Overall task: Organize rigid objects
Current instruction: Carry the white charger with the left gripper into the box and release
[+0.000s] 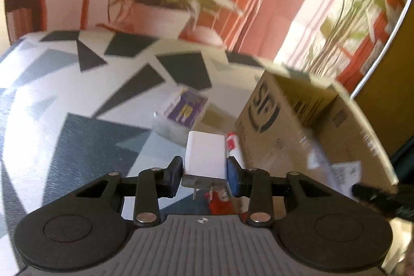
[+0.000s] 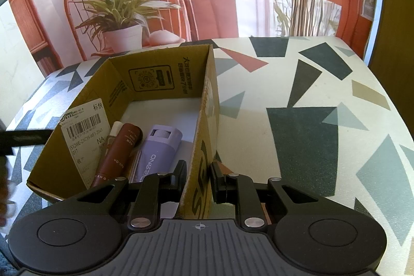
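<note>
Left tool [image 1: 204,173] clamped on white plug charger [image 1: 205,157], held above the table [image 1: 77,100] just beside the cardboard box [image 1: 305,126], right tool [image 2: 198,179] pinching the box's near wall, brown tube [image 2: 117,154] and purple case [image 2: 157,149] inside the box.

Both the left gripper [image 1: 204,172] and the right gripper [image 2: 198,179] were black, with silver rivets, round side discs and ribbed grey bodies.
</note>
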`<state>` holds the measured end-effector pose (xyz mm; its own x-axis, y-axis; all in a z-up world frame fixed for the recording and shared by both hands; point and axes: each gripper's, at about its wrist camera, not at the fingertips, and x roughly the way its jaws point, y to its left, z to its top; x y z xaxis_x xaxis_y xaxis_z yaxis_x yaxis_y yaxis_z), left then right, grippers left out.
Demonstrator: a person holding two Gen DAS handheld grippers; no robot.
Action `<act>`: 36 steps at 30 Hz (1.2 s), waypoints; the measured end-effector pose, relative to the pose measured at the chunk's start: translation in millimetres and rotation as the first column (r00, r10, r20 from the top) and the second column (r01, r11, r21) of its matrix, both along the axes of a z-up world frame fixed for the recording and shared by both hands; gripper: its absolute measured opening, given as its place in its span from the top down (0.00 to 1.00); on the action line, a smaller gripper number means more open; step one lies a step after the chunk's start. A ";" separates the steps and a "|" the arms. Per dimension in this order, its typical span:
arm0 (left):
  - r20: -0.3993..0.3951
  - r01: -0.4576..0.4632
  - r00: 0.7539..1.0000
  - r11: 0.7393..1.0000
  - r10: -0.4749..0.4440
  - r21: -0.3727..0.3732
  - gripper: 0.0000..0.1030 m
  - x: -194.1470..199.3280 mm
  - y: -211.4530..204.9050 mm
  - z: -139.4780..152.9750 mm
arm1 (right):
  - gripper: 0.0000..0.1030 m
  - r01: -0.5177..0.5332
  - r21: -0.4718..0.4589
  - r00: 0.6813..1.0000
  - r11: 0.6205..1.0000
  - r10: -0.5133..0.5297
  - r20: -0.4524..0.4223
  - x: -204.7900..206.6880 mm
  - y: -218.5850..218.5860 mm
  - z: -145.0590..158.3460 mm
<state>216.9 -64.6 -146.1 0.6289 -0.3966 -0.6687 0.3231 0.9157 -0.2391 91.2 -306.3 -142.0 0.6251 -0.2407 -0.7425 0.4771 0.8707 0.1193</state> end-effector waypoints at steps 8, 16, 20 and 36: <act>0.131 0.122 0.985 0.991 -0.113 -0.063 0.62 -25.5 -26.7 59.1 | 0.82 0.000 -0.003 1.000 1.000 0.000 -0.001 0.5 0.5 0.7; 0.106 0.188 0.976 0.982 -0.190 0.024 0.62 -9.7 -91.3 47.4 | 0.82 0.000 0.000 1.000 1.000 0.000 0.000 0.6 0.2 0.8; 0.074 0.217 0.972 0.972 -0.223 0.087 0.62 7.4 -113.9 36.4 | 0.82 -0.002 0.007 1.000 1.000 0.002 0.003 -0.1 -1.9 1.1; 0.114 0.225 0.969 0.973 -0.219 -0.047 0.40 18.2 -68.7 48.9 | 0.82 -0.002 0.018 1.000 1.000 0.002 0.009 -1.0 -3.4 -0.3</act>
